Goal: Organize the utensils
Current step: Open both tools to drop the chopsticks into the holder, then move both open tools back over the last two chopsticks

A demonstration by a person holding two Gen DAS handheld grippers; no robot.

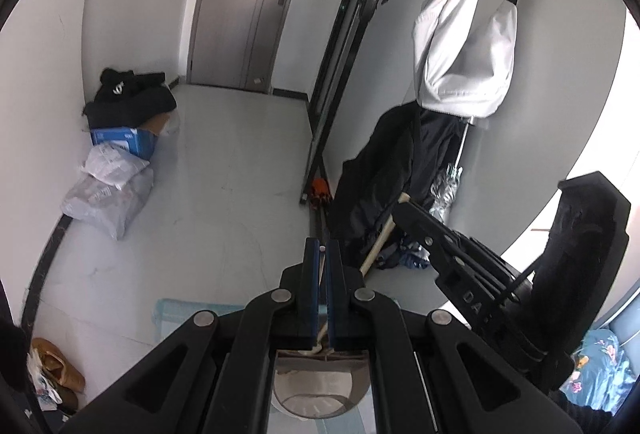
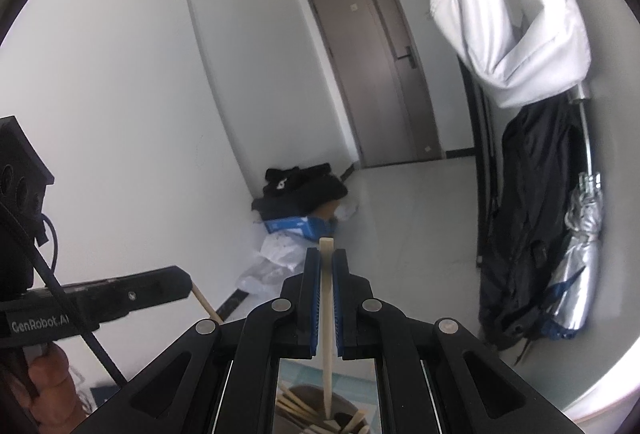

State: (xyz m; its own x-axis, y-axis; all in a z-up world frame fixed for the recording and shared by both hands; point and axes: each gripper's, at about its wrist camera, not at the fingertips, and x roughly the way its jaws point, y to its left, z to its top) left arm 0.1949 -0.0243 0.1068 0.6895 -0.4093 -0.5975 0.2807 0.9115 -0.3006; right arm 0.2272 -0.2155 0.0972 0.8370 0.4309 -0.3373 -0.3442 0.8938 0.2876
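While each gripper is carried above the container [image 2: 320,410] seen through the gap below the jaws, one pale chopstick is held in each. The right gripper [image 2: 327,266] has its jaws clamped on a chopstick [image 2: 326,310] that runs upright between the blue pads, its top poking just past the fingertips and its lower tip hanging over the dark container, where several more chopsticks [image 2: 294,408] are seen lying at angles. The left gripper [image 1: 322,258] has its jaws together on a second chopstick [image 1: 321,334], of which only a thin sliver shows between the pads. In the left view a pale cup-like vessel [image 1: 320,386] is seen underneath. The risk is judged to lie in the thin grip: a smooth, narrow stick may be pivoted or slid out if the jaws are tilted, and it may be dropped beside the container. The two grippers are held close, so a collision is possible
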